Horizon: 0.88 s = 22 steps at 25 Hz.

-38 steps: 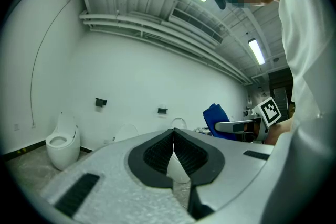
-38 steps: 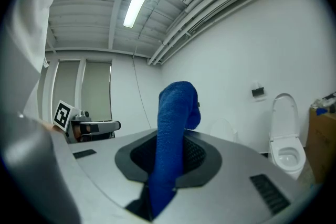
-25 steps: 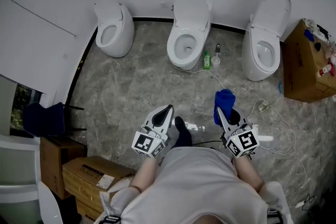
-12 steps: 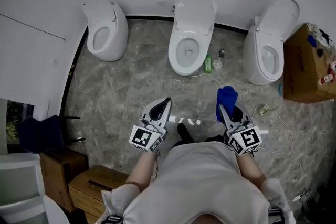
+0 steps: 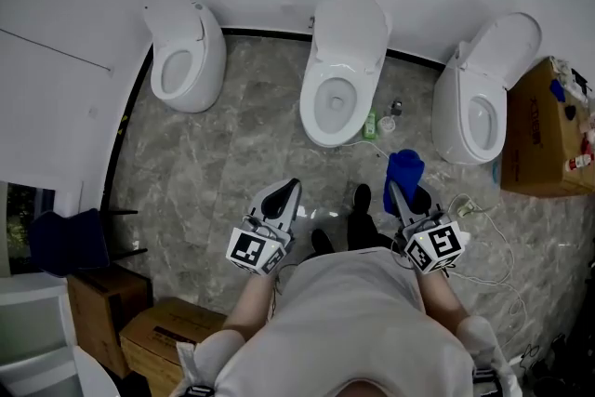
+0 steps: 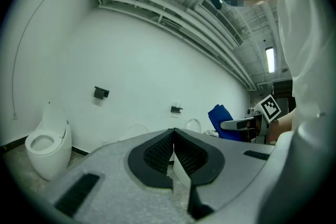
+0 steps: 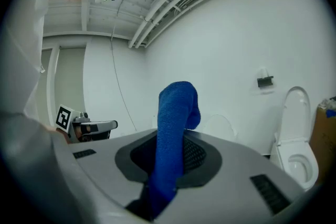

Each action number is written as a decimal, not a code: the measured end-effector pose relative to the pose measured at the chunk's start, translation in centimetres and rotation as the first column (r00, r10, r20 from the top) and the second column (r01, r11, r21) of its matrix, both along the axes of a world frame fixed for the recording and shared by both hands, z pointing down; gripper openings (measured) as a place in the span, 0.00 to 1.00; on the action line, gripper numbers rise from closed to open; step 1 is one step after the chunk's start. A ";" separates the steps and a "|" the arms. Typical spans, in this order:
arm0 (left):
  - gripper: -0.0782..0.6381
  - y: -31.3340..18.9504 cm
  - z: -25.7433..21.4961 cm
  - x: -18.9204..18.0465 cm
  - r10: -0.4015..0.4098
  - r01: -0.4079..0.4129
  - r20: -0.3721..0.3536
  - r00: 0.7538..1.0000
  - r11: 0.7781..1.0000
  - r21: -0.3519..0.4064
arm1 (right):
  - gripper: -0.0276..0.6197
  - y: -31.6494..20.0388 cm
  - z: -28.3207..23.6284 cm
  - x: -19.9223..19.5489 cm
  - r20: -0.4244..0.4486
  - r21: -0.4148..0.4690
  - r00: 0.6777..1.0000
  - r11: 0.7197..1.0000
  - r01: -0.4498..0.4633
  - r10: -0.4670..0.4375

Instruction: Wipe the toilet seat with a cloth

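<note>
Three white toilets stand along the back wall. The middle toilet (image 5: 340, 74) has its lid up and its seat (image 5: 335, 98) exposed, straight ahead of me. My right gripper (image 5: 398, 191) is shut on a blue cloth (image 5: 405, 172), which sticks up between the jaws (image 7: 176, 128). My left gripper (image 5: 290, 191) is shut with nothing in it; its black pads (image 6: 160, 153) meet. Both grippers are held at waist height, well short of the toilets.
A left toilet (image 5: 183, 60) and a right toilet (image 5: 483, 107) flank the middle one. A green bottle (image 5: 370, 125) and a small container stand beside the middle toilet. White cables (image 5: 483, 242) trail on the floor at right. Cardboard boxes sit at right (image 5: 544, 130) and lower left (image 5: 144, 330).
The view has moved forward: the toilets lie lower and larger in the head view. Both grippers keep their pose, the cloth still held in the right one.
</note>
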<state>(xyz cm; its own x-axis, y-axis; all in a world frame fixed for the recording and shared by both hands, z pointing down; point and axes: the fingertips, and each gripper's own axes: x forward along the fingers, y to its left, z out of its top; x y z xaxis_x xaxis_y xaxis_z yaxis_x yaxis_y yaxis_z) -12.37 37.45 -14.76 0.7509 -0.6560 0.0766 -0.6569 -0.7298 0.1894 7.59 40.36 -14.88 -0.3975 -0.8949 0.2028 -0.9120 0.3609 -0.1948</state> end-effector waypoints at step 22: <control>0.12 -20.2 1.0 11.1 -0.113 0.114 0.104 0.988 0.993 -0.005 | 0.14 -22.2 5.8 9.5 0.071 -0.088 0.987 0.984 0.153 -0.147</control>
<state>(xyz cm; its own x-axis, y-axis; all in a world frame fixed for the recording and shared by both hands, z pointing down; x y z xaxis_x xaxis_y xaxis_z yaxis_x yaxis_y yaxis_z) -1.32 17.30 -13.81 0.6592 -0.7353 0.1573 -0.7518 -0.6476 0.1236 17.13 18.17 -9.06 -0.5406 -0.8028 0.2516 -0.8334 0.4703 -0.2902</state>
